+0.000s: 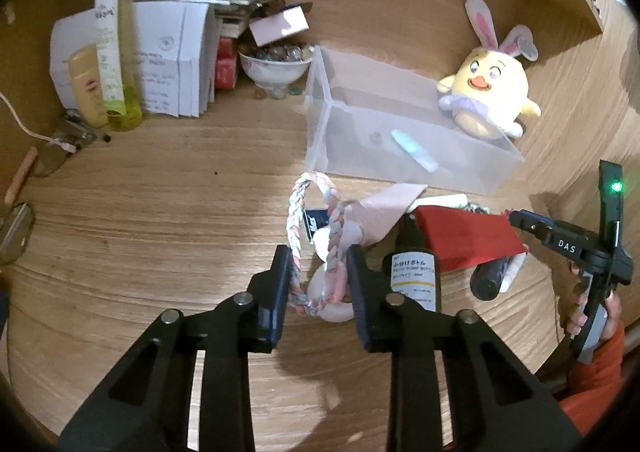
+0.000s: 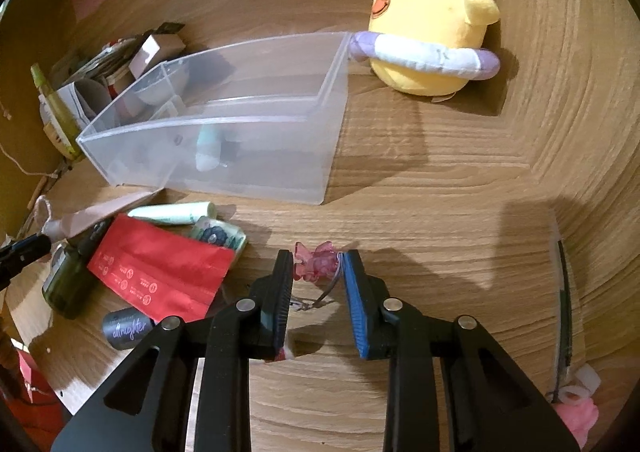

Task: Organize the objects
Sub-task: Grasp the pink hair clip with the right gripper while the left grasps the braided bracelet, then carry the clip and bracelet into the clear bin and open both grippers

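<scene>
Both grippers look busy here. The left gripper [image 1: 318, 272] has its jaws pressed in on a braided loop [image 1: 316, 240] lying on the table [image 1: 160, 211], just in front of the clear bin [image 1: 400, 131]. The loop's long axis runs away from the camera toward the bin, its far end curving over by the bin's near wall. The right gripper [image 2: 318, 272] is clamped on a small pink charm [image 2: 316, 262], which sits crosswise between the pads with a thin wire trailing back. Risk-wise: the loop is soft and floppy, so on lifting it could snag the dark bottle [image 1: 414, 276] or the pink paper [image 1: 380, 211] it's tangled near and drag them along. The charm is tiny and slick-looking, so I'd guess it could pop out sideways.
</scene>
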Demonstrator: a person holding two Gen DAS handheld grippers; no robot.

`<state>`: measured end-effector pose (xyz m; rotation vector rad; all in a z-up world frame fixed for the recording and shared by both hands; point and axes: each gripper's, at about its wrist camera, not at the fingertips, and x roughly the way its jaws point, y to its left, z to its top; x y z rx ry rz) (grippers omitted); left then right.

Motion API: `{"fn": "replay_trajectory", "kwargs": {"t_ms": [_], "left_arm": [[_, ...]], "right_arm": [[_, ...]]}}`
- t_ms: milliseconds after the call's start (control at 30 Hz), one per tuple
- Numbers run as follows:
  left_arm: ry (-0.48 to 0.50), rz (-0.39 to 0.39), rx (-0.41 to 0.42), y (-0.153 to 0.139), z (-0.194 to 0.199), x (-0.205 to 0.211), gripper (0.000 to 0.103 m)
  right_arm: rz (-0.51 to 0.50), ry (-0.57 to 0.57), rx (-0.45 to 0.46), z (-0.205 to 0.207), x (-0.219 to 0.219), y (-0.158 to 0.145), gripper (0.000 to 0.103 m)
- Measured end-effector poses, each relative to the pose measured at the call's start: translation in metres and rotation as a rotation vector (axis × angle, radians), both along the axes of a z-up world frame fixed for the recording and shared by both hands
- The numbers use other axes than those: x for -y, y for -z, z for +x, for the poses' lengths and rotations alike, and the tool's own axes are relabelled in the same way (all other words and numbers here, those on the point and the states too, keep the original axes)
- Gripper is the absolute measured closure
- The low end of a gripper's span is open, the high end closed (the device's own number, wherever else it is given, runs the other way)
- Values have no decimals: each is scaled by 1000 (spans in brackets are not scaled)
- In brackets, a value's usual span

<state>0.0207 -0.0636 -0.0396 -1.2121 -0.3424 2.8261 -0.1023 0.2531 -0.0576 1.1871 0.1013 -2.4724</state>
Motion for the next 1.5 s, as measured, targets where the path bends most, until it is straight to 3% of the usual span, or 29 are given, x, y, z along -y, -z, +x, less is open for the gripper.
{"fn": "replay_trajectory", "kwargs": {"t_ms": [167,700,1500], "left_arm": [[-13,3,-30,-10,0,1,89],[18,-4,-165,-55,-23,-17,89],[55,-42,-229,-92,-83,-39,89]], "right_arm": [[-9,5,-29,0,-4,-9,79],[-75,-3,-177,2,-2,-62,79],[-149,-99,-328,-25,36,-120,79]]}}
